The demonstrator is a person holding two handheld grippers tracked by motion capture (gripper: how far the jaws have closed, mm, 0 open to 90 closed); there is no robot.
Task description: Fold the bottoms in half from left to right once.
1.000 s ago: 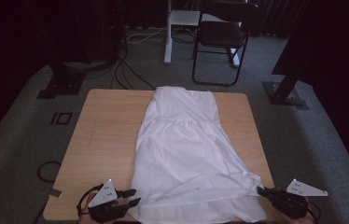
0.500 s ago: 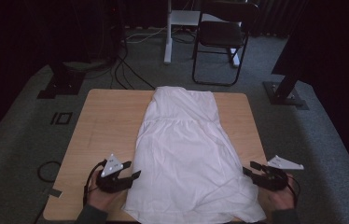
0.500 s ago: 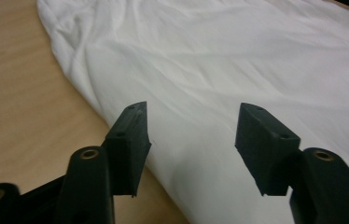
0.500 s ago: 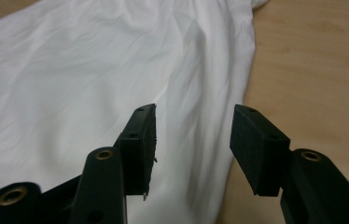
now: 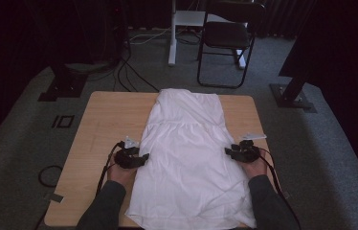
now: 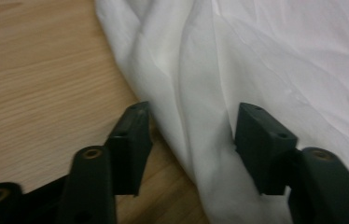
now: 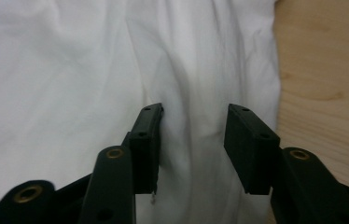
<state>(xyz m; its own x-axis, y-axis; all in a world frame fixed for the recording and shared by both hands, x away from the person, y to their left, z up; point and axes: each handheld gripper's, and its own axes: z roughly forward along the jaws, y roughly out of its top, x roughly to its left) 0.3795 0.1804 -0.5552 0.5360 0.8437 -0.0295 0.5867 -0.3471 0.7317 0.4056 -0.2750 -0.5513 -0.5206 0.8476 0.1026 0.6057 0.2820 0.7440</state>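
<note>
Tools forward; dress lengthwise, hem nearest.

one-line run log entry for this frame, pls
scene: white dress flat on wooden table | left gripper: jaws astride left side edge, closing | right gripper: jaws over right side fold, closing | fabric not yet pinched

Thin white fabric dress, spread flat and lengthwise down the middle of the light wooden table. Narrow bodice end lay toward the far edge, gathered at a waist seam about a third of the way down; wider skirt flared toward the near edge, hem reaching it. Mostly smooth, with soft lengthwise folds bunched along both side edges. Bare wood showed on either side of the cloth.
</note>
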